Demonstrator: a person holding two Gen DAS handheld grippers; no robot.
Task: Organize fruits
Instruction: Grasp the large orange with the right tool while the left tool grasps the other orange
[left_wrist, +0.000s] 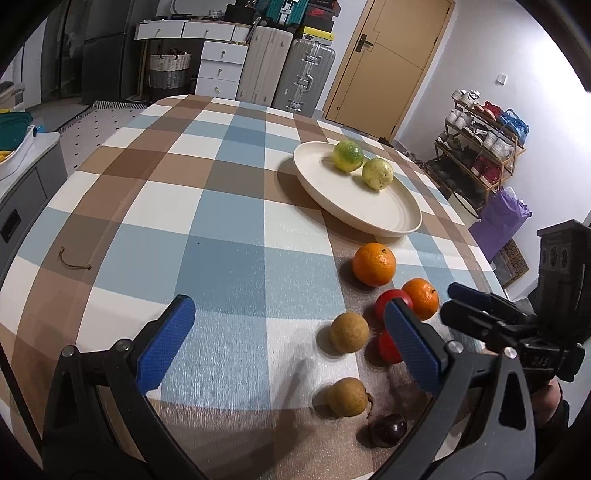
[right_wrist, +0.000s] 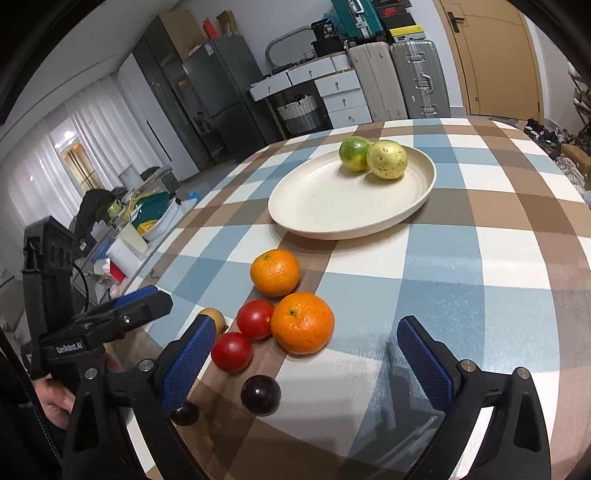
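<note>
A cream plate (left_wrist: 369, 206) (right_wrist: 325, 206) on the checked table holds a green lime (left_wrist: 348, 156) (right_wrist: 354, 153) and a yellow speckled fruit (left_wrist: 377, 173) (right_wrist: 386, 159). In front of it lie two oranges (left_wrist: 373, 264) (right_wrist: 302, 322), two red tomatoes (right_wrist: 255, 318) (right_wrist: 231, 350), two tan round fruits (left_wrist: 349, 331) (left_wrist: 347, 396) and dark plums (left_wrist: 388, 429) (right_wrist: 260, 395). My left gripper (left_wrist: 291, 343) is open and empty, above the table left of the fruit group. My right gripper (right_wrist: 306, 365) is open and empty, just before the nearer orange.
The checked tablecloth (left_wrist: 207, 221) covers a round table. A small brown string (left_wrist: 74, 260) lies at its left. Suitcases (left_wrist: 288, 70), drawers, a door and a shoe rack (left_wrist: 480, 147) stand beyond the table.
</note>
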